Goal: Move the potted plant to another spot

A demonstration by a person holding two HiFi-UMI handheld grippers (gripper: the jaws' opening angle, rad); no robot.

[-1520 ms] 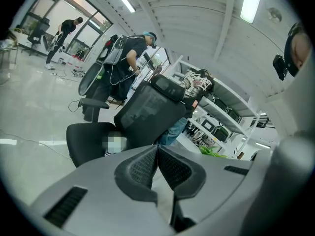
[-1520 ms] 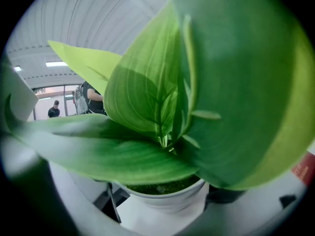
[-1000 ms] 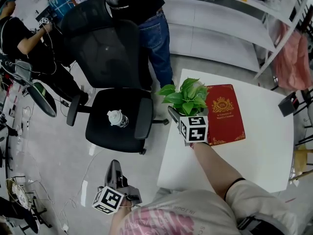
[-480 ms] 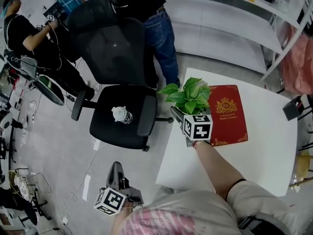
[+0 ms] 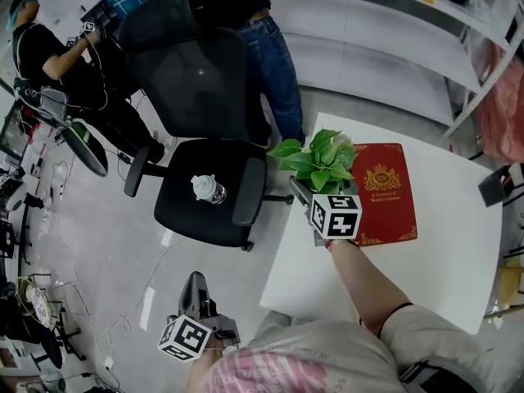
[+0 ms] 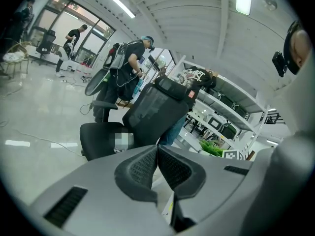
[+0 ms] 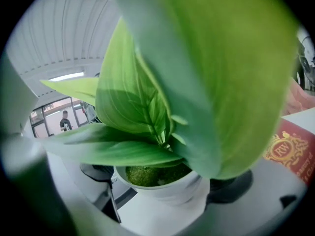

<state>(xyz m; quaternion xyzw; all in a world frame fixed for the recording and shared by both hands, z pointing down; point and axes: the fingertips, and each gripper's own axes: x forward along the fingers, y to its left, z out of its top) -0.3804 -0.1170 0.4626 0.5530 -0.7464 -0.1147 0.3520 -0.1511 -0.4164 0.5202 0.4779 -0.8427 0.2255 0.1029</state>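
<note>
A chair (image 5: 190, 80) stands on the floor left of the counter (image 5: 446, 244), with a bottle (image 5: 207, 190) upright on its seat. Nearer, low over the floor, the left hand-held gripper (image 6: 157, 151) has its jaws pressed together with nothing between them. The plant (image 5: 318, 160) sits at the counter's far left corner, its leaves reaching over the edge toward the chair. The right hand-held gripper (image 5: 311, 193) is clamped on its white pot (image 7: 162, 185), one jaw on each side, with leaves filling most of that gripper's view. Just right of the plant, a red book (image 5: 383, 193) lies flat on the counter.
</note>
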